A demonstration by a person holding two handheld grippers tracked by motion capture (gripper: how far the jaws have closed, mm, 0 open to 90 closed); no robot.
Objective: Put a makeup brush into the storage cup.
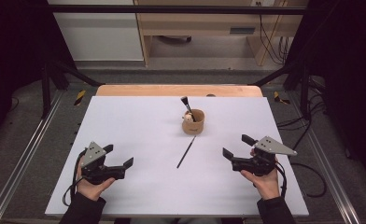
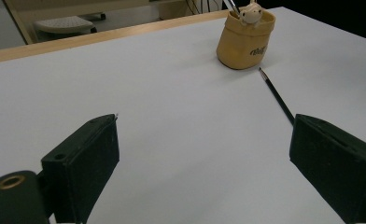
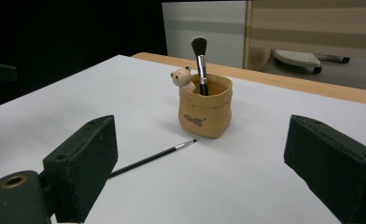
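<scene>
At the bottom of the high view my two hands come in, one gripper in each. My left gripper (image 1: 115, 157) sits at lower left of that frame, jaws spread wide with nothing between them; in the left gripper view the two black jaws stand at the lower left and lower right corners, bare white tabletop between. My right gripper (image 1: 238, 147) sits at lower right of the high view, its jaws likewise wide apart and empty; a grey three-cornered plate rides on top of each gripper, two in all.

Both rest over one white table (image 1: 125, 121), with a strip of wood edge showing along its far side.

Farther in, near the middle of the high view, lies one thin black brush (image 1: 186, 152), flat on the white surface, its fine tip toward the pot. In the right gripper view it runs from behind my left-hand jaw up to just short of the pot's base (image 3: 153, 158); in the left gripper view it slants from my right-hand jaw toward the pot (image 2: 275, 94).

Beyond it, upper centre of the high view, stands one tan sack-shaped pot (image 1: 193, 122) with dark lettering on its front and one small bear figure (image 3: 183, 79) peeking over the rim. One makeup brush (image 3: 200, 65) with a dark bushy head stands in it, bristles up.

So: two brushes, one pot, one bear.
</scene>
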